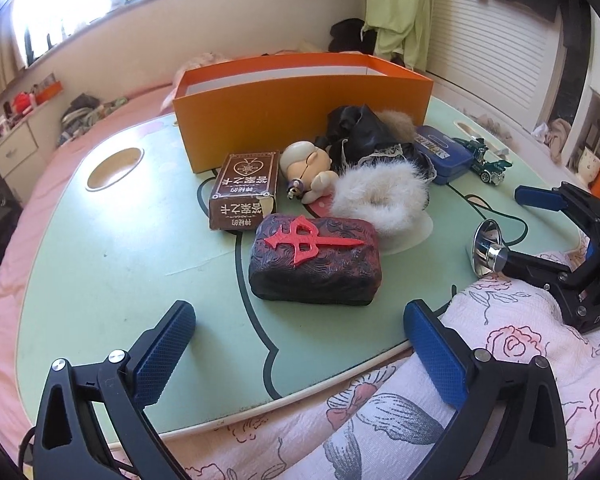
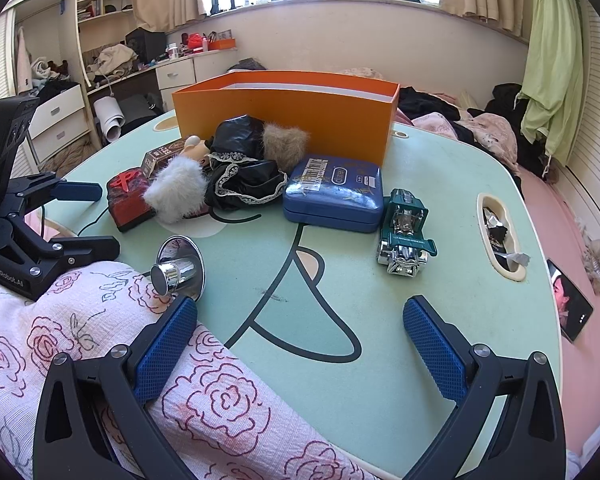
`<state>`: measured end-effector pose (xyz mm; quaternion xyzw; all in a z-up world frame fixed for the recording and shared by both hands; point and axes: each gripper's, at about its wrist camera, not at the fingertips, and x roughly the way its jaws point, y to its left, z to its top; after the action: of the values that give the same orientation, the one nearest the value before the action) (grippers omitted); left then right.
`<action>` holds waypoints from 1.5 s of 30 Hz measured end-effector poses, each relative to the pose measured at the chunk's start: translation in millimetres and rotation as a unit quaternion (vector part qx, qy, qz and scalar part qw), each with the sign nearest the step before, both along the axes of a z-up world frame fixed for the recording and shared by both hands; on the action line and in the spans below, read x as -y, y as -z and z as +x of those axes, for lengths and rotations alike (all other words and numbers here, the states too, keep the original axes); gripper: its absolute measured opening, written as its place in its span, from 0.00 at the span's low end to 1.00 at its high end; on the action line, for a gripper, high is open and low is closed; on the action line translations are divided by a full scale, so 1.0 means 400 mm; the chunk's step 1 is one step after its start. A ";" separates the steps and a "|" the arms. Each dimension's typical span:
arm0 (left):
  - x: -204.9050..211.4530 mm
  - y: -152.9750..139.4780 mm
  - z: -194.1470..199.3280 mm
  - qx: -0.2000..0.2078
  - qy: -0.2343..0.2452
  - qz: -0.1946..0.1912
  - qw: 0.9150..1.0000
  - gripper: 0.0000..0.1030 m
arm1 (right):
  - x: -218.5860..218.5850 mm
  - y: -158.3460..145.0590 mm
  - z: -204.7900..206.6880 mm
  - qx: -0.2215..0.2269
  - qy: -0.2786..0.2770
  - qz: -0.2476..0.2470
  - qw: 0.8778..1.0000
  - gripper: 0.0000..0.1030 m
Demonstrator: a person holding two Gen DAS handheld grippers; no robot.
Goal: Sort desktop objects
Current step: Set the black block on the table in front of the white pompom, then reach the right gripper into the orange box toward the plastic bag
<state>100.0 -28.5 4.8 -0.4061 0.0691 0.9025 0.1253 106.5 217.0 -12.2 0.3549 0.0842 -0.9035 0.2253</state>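
Observation:
My left gripper [image 1: 300, 340] stands open just short of a dark carved block with a red emblem [image 1: 314, 260], and nothing is between its fingers. Behind the block lie a brown card box [image 1: 244, 192], a small doll [image 1: 308, 164], a white fur ring [image 1: 380, 196], black lace cloth [image 1: 360, 132], a blue tin [image 2: 332, 196] and a green toy car [image 2: 406, 232]. An orange box [image 1: 300, 92] stands open at the back. My right gripper [image 2: 300, 336] is open and empty. A chrome funnel-shaped piece [image 2: 180, 268] lies just off the tip of its left finger.
The objects rest on a mint-green table [image 1: 120, 260] with a round cup hole [image 1: 114, 168] and a slot holding wrappers [image 2: 498, 236]. Floral fabric [image 2: 100, 340] covers the near edge. A phone [image 2: 572, 306] lies on the pink bedding to the right.

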 end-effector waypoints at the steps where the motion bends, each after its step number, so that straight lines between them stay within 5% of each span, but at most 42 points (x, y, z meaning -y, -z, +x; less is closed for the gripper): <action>1: 0.000 0.000 0.000 0.000 0.000 0.000 1.000 1.00 | 0.001 -0.001 0.004 0.000 0.000 0.000 1.000 1.00; 11: -0.005 0.000 0.000 0.000 -0.001 0.001 1.000 1.00 | 0.015 -0.106 -0.006 -0.020 0.001 -0.013 1.000 1.00; 19: -0.011 -0.002 -0.003 -0.002 0.000 0.001 1.000 1.00 | 0.143 -0.286 -0.207 0.020 0.016 -0.056 0.998 1.00; 29: -0.011 -0.001 -0.003 -0.007 0.005 0.003 1.000 1.00 | 0.257 -0.153 -0.415 0.120 0.086 -0.012 0.989 1.00; 45: -0.013 -0.001 -0.003 -0.008 0.004 0.004 1.000 1.00 | 0.274 -0.155 -0.401 0.094 0.093 0.011 0.991 1.00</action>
<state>98.7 -23.3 5.1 -0.3983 0.0683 0.9054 0.1301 -53.8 107.4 50.0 0.4469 0.0395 -0.8821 0.1435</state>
